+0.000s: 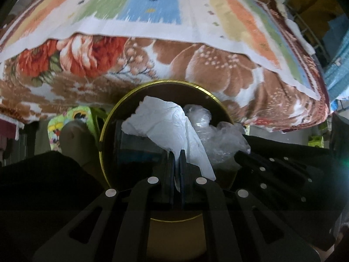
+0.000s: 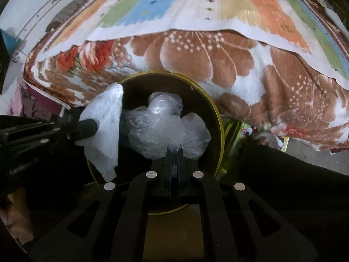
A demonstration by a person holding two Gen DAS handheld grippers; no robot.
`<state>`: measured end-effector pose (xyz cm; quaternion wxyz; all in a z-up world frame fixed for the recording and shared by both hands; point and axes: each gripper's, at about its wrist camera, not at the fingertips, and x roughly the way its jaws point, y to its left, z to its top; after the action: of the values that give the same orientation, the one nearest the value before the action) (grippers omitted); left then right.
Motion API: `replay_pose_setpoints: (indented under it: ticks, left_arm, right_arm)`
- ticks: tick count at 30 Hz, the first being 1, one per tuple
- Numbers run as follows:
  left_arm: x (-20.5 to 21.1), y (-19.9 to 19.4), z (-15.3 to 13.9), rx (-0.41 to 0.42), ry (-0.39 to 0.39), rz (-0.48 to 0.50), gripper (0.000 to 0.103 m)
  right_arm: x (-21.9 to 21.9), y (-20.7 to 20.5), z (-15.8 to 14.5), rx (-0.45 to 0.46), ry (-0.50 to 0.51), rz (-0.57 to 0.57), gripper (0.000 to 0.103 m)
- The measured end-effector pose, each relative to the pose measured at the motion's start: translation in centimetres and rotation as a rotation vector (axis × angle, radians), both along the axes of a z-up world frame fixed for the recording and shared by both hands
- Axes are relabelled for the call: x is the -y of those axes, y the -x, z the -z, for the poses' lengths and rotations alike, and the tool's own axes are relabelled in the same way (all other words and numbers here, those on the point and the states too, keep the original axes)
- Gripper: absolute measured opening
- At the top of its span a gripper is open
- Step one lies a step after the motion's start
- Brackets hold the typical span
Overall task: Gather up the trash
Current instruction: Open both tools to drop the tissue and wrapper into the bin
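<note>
A round dark bin with a gold rim point(image 1: 104, 128) stands on the floor below both grippers; it also shows in the right wrist view point(image 2: 219, 122). My left gripper point(image 1: 176, 152) is shut on a crumpled white tissue point(image 1: 159, 122) held over the bin's mouth. My right gripper point(image 2: 173, 151) is shut on a crumpled clear plastic bag point(image 2: 161, 124), also over the bin. The left gripper point(image 2: 93, 125) with its tissue point(image 2: 104, 120) shows at the left of the right wrist view. The plastic bag point(image 1: 218, 135) and right gripper point(image 1: 242, 154) show at the right of the left wrist view.
A bed with a brown floral blanket point(image 1: 196, 65) and a striped pastel sheet point(image 1: 152, 4) fills the area beyond the bin. A bare foot point(image 1: 74, 139) on a colourful slipper point(image 1: 56, 128) stands left of the bin. Dark trouser legs point(image 2: 283, 174) flank the bin.
</note>
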<state>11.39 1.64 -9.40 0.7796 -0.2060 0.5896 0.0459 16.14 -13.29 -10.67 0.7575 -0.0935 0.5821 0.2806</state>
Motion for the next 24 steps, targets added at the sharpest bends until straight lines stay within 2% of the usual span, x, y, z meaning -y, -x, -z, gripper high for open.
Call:
replay_pose_setpoints:
  ticks: [4,6,7,8,9,10,14,19,24]
  left_arm:
    - [-0.2,-0.6,1.3,-0.054,0.013,-0.006,0.003]
    - [-0.5,-1.0,1.8,-0.072,0.031,-0.017,0.005]
    - [-0.7,-1.3,2.1,-0.076,0.048,-0.024,0.007]
    - [-0.7,-1.6,2.3,-0.08,0.056,-0.027,0.018]
    - [-1.0,-1.9,2.5,-0.085,0.064,-0.036,0.026]
    - [-1.3,-2.1,2.7,-0.082,0.065,-0.05,0.034]
    - [-2.6,-1.8,2.5,-0.078,0.058,-0.095,0.034]
    - [-2.9,-0.8,0.2,0.002,0.071,-0.084,0.038]
    - [-1.6,1.0,-3.3,0.118,0.04,0.006,0.053]
  right_arm:
    - [-0.1,-1.0,1.5,-0.068,0.001,0.037,0.003]
    - [-0.2,-1.6,2.2,-0.105,-0.005,0.062,0.007]
    - [-0.2,-1.9,2.6,-0.129,-0.018,0.077,0.012]
    - [-0.2,-1.9,2.6,-0.135,-0.027,0.082,0.024]
    - [-0.3,-2.0,2.6,-0.134,-0.035,0.081,0.028]
    - [-0.4,-1.9,2.4,-0.126,-0.039,0.071,0.028]
    - [-0.2,-2.0,1.8,-0.115,-0.055,0.073,0.033]
    - [0.1,-1.6,0.3,-0.058,-0.063,0.058,0.037]
    - [0.9,0.0,-1.7,0.005,-0.084,0.021,0.043]
